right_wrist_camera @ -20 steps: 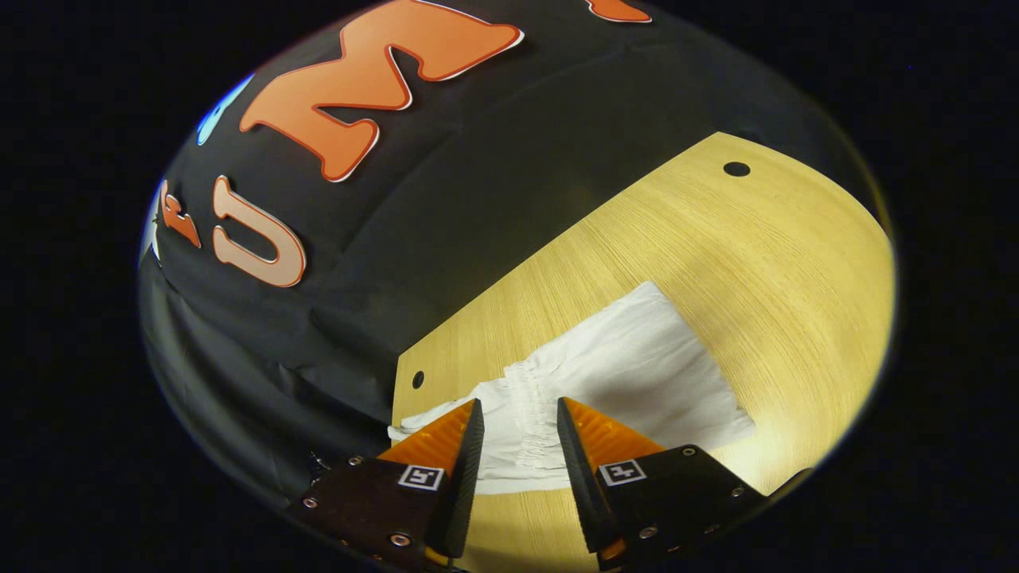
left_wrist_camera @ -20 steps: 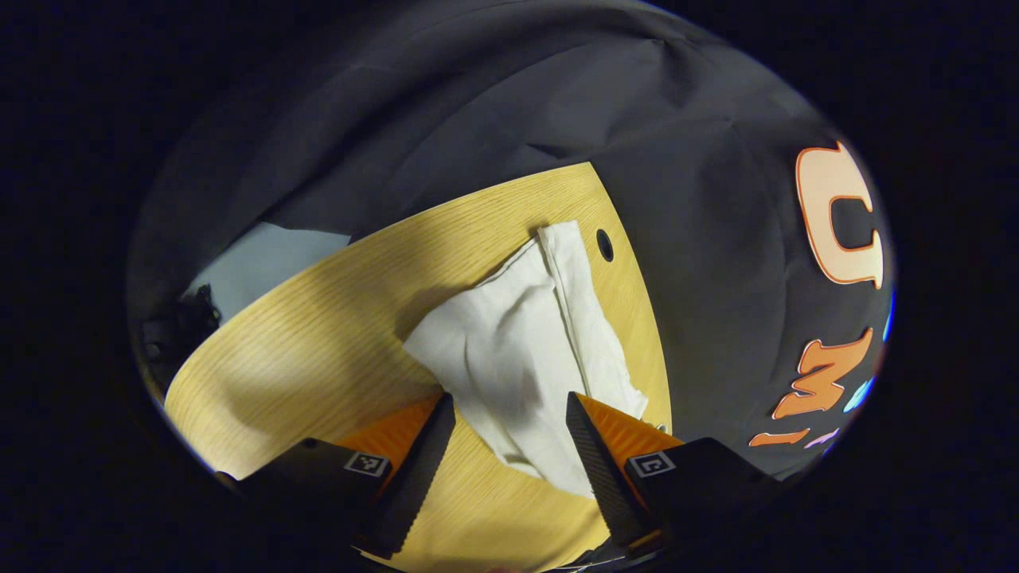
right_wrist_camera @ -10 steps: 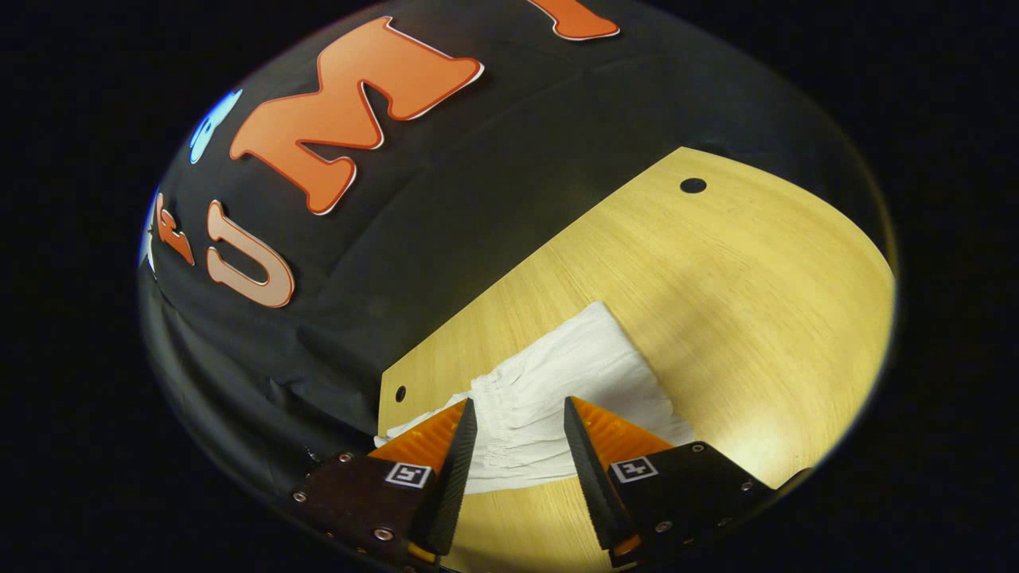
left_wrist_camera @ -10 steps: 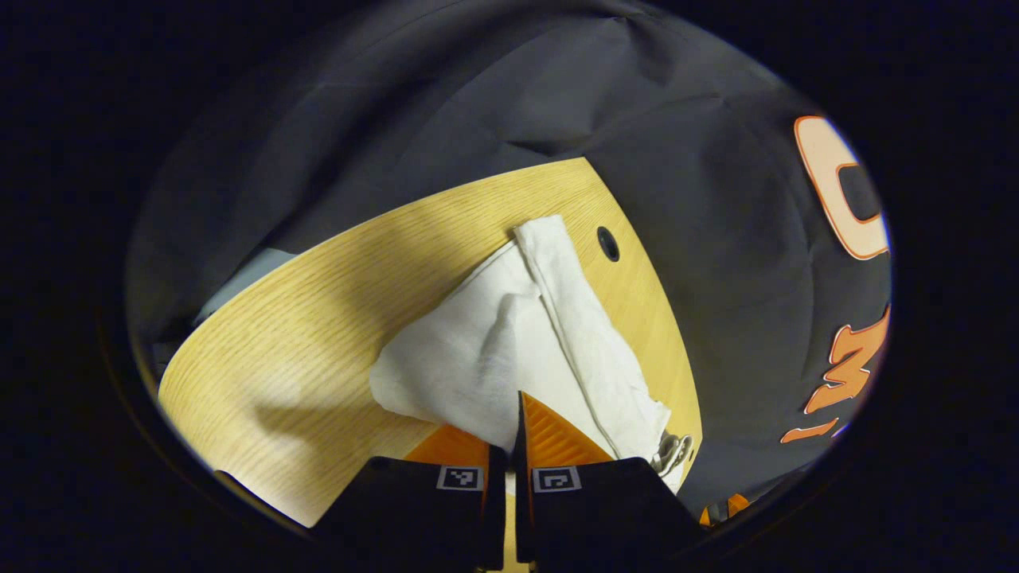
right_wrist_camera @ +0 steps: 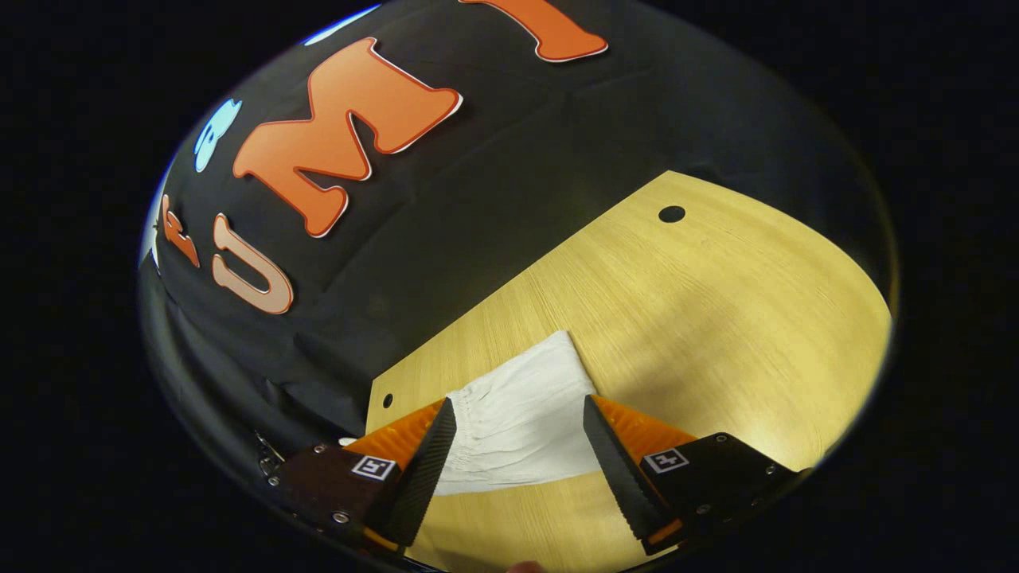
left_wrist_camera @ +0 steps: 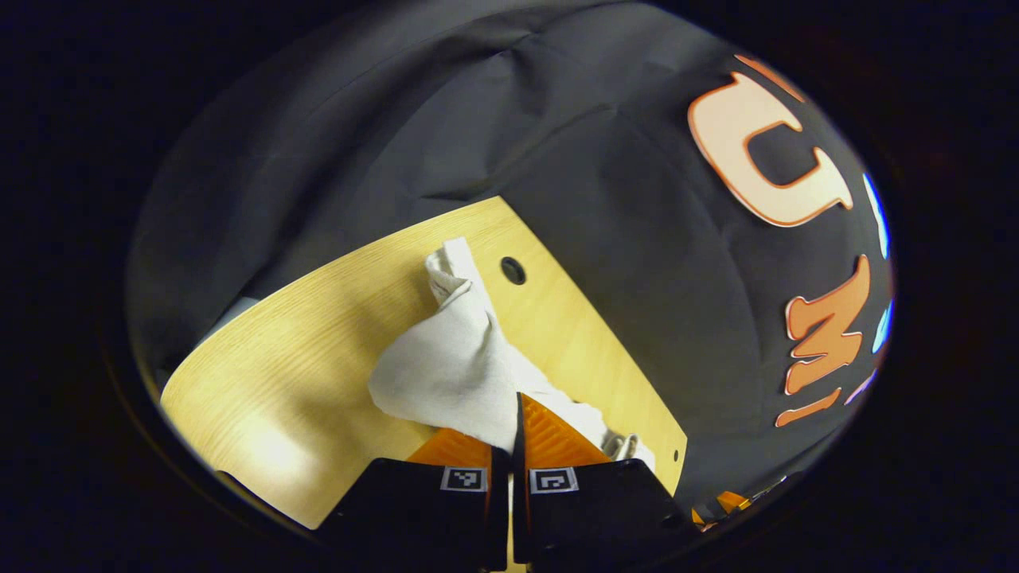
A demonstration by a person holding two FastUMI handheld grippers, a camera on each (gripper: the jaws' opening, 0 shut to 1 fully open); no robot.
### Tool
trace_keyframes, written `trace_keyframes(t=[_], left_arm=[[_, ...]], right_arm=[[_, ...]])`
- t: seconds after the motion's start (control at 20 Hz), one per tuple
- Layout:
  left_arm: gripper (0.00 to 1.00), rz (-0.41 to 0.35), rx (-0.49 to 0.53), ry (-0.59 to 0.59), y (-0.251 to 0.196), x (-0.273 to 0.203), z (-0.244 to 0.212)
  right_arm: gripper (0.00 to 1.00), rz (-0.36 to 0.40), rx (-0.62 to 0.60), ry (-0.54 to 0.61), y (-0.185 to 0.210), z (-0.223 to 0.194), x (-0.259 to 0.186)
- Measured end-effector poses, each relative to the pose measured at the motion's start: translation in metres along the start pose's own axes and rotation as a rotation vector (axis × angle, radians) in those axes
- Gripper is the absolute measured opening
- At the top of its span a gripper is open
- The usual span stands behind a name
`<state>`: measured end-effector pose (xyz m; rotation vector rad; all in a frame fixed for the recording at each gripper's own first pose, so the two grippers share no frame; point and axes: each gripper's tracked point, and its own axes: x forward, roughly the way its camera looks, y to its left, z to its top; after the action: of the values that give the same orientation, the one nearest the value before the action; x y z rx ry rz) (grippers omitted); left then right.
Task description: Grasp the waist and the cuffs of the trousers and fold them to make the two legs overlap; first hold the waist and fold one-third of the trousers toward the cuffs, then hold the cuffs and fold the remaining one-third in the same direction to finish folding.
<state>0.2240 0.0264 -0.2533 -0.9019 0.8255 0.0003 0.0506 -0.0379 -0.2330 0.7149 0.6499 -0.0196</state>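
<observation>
White trousers (left_wrist_camera: 454, 358) lie bunched on the wooden table (left_wrist_camera: 302, 358), running up toward a far corner of it. My left gripper (left_wrist_camera: 513, 414) is shut on a fold of the cloth, which rises from the table into its fingers. In the right gripper view the gathered elastic waist of the trousers (right_wrist_camera: 517, 414) lies flat on the table (right_wrist_camera: 716, 302). My right gripper (right_wrist_camera: 517, 434) is open, a finger on either side of the waistband, with the cloth between them and not pinched.
The black booth wall (left_wrist_camera: 478, 119) hangs close behind the table's far edge. Small round holes (left_wrist_camera: 513, 270) (right_wrist_camera: 671, 213) sit near the table corners. Bare wood stretches to the right of the trousers in the right gripper view.
My left gripper closed on the trousers and has pulled the cloth up and together into a narrower bunch. My right gripper has opened wider over the waistband, and less cloth shows beyond it.
</observation>
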Motion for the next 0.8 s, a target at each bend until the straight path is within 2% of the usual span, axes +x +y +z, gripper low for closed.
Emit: trace_keyframes(t=[0.3,0.55,0.8], left_arm=[[0.06,-0.089,0.105,-0.046,-0.102,-0.021,-0.007],[0.06,-0.152,0.195,-0.05,-0.181,-0.019,-0.033],[0.06,-0.189,0.268,-0.01,-0.241,-0.001,-0.074]], right_arm=[[0.98,-0.008,-0.021,-0.026,-0.029,0.02,-0.017],[0.98,-0.025,-0.049,-0.041,-0.054,0.031,-0.031],[0.98,-0.036,-0.048,-0.051,-0.077,0.041,-0.045]])
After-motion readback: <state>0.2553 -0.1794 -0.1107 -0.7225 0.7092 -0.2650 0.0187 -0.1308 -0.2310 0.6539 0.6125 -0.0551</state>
